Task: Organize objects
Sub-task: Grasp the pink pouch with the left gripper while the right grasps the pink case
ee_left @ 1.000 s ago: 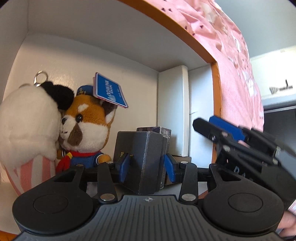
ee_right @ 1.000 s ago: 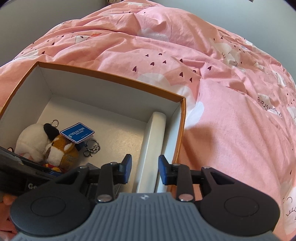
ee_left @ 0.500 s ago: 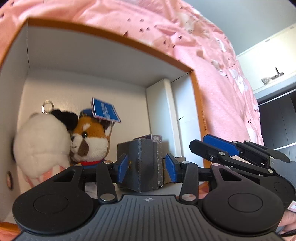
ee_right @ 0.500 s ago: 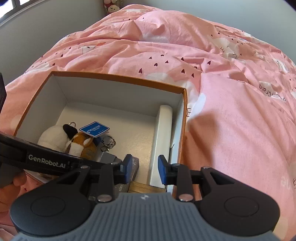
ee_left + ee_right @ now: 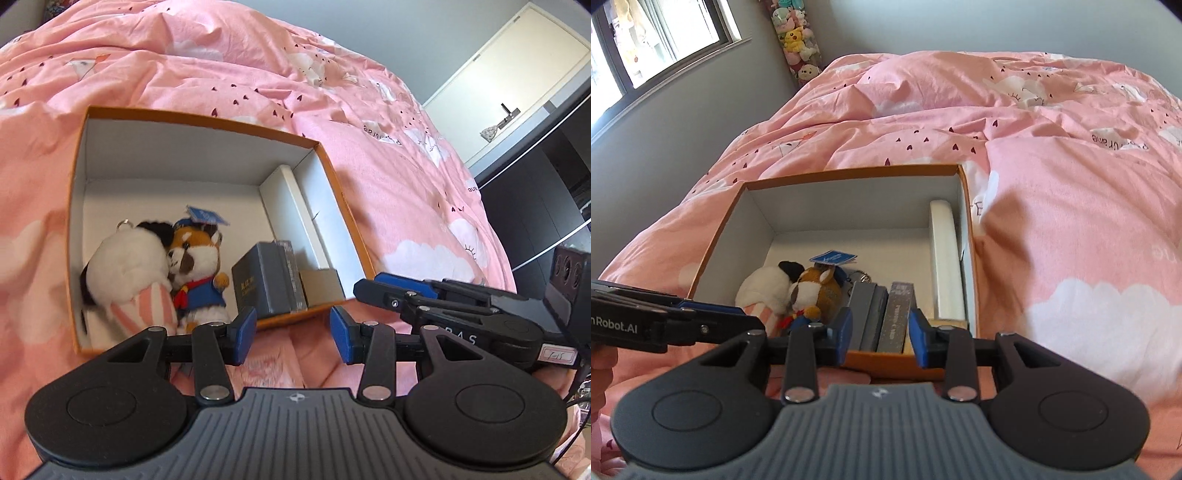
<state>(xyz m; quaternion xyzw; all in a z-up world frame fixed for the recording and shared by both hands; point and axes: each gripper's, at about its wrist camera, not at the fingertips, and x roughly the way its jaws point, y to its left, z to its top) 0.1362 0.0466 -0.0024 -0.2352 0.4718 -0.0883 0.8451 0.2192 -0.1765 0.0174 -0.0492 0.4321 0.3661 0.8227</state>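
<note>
From my L cam, L gripper [image 5: 291, 334] has its jaws apart w/ nothing between them, hanging over pink bedding just outside the near edge of the box. R gripper [image 5: 880, 338] is the same: jaws apart, empty, over the near rim. Each gripper shows in the other's view, the R one at 3 o'clock in the L cam and the L one at 9 o'clock in the R cam.

Orange box [image 5: 192, 119] w/ white inside sits open on the bed [image 5: 388, 155]. Contents, per L cam: white plush [image 5: 125, 266] w/ black ear and pink-striped bottom at 9 o'clock against the left wall, metal ring on top. Touching it on the right is the brown fox plush [image 5: 197, 273] in blue outfit and red scarf, blue tag [image 5: 207, 216] over its head. At 5 o'clock, just beside the fox, a dark grey case [image 5: 258, 282] stands upright, w/ a slimmer dark box [image 5: 895, 317] pressed against its right side. A small tan carton [image 5: 319, 286] sits in the near right corner. A long white box [image 5: 291, 210] runs along the right wall, 12 to 4 o'clock.

R cam shows a keyring [image 5: 860, 277] behind the fox.

Window [image 5: 665, 37] at 10 o'clock in R cam, plush stack [image 5: 796, 40] in the room corner. White door [image 5: 517, 70] at 2 o'clock in L cam.
</note>
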